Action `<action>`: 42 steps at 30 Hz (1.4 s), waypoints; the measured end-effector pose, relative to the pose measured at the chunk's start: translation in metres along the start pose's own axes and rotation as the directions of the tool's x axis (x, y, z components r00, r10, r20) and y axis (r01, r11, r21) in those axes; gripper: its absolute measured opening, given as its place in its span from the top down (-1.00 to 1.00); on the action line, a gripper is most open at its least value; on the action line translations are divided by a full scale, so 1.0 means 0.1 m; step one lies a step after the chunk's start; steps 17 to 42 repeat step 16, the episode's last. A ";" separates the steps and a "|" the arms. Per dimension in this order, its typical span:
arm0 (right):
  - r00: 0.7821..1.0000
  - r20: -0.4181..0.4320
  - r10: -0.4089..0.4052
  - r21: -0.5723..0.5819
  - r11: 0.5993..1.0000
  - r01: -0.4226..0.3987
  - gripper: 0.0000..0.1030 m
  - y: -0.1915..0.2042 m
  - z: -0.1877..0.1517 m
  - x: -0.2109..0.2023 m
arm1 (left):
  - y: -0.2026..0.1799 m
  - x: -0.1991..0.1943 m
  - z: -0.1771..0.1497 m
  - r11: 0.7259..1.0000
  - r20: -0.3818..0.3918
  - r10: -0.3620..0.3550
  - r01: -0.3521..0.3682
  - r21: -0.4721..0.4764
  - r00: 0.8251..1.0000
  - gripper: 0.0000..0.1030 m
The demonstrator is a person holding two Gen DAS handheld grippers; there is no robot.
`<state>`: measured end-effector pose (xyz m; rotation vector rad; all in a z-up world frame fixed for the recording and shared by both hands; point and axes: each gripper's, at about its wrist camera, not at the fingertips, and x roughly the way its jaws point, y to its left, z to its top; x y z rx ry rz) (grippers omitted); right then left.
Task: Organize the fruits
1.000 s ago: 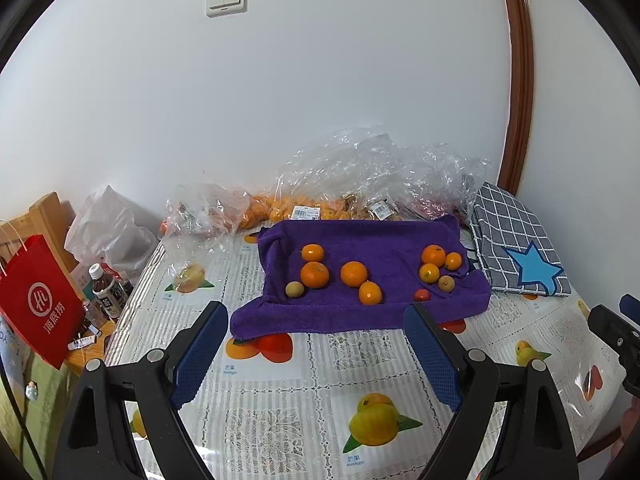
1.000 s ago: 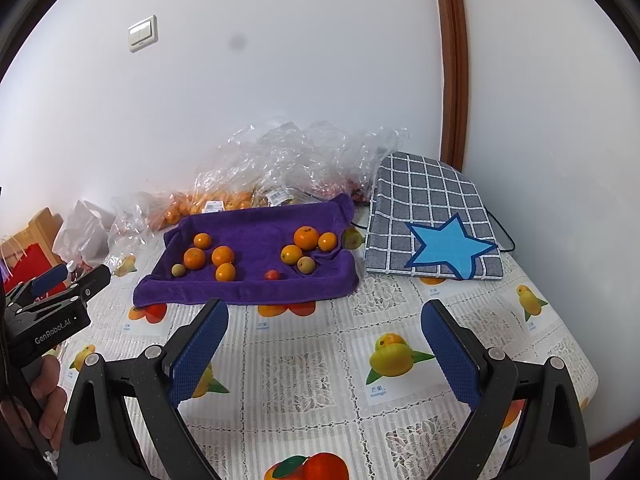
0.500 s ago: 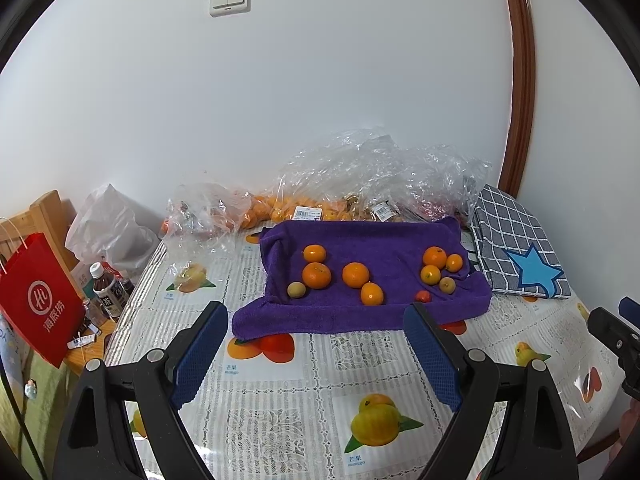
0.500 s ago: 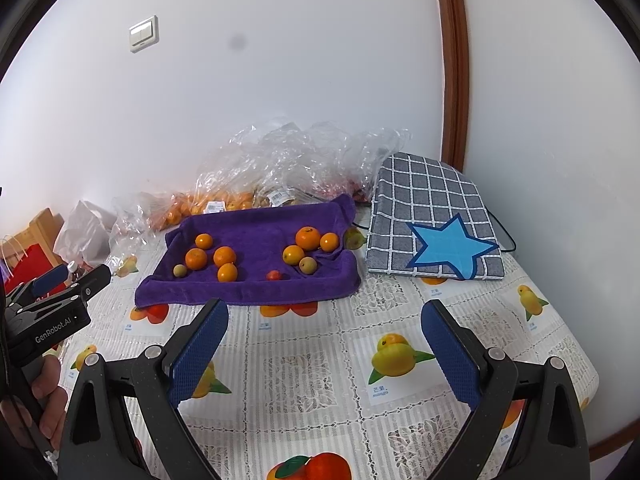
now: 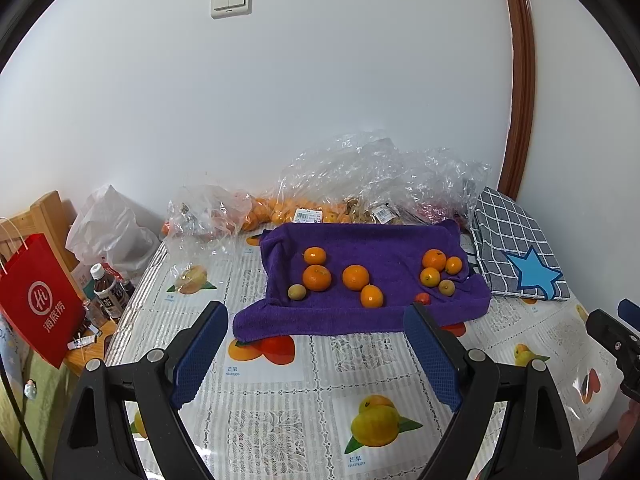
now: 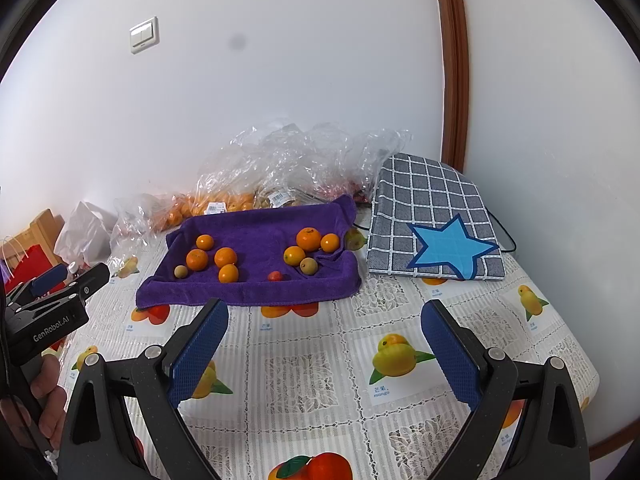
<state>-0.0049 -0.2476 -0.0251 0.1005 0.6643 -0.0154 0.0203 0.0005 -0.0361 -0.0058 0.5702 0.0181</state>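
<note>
we see the fruits on a purple towel (image 5: 372,240) spread over the far part of the table (image 5: 280,420), in two loose clusters: toward the left, four oranges (image 5: 317,278) with one small yellow-green fruit (image 5: 297,292) just beside them; toward the right, three more oranges (image 5: 434,260) with a second yellow-green fruit (image 5: 446,287) touching that group, and a small red fruit (image 6: 275,276) lying alone near the towel's front edge between the two clusters. whether this spread is a mix waiting to be sorted or an arrangement partly made, we cannot settle from here, since each cluster holds oranges plus one odd fruit. behind the towel, clear plastic bags (image 5: 360,184) hold more oranges against the wall, and a checked cushion with a blue star (image 6: 436,232) lies to the right. our left gripper (image 5: 316,352) and right gripper (image 6: 324,344) both hover above the tablecloth, short of the towel, fingers spread wide and holding nothing. we judge the risks to be these: round fruit on soft, rumpled cloth may roll once nudged, so a finger brushing one orange could scatter its neighbours; the red fruit sits close to the drooping front edge and could tip off; and a pad catching the towel's folds could drag the whole cloth.
</note>
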 end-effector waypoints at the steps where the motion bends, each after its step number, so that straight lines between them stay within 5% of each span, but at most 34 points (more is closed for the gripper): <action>1: 1.000 0.000 0.000 0.000 1.000 0.000 -0.87 0.00 0.00 0.00 | 0.00 0.00 0.00 1.000 0.001 0.001 -0.001 0.000 1.000 -0.73; 42: 1.000 0.000 0.000 0.000 1.000 0.000 -0.87 0.01 0.00 0.00 | 0.00 -0.01 0.00 1.000 0.007 -0.002 0.002 -0.001 1.000 -0.73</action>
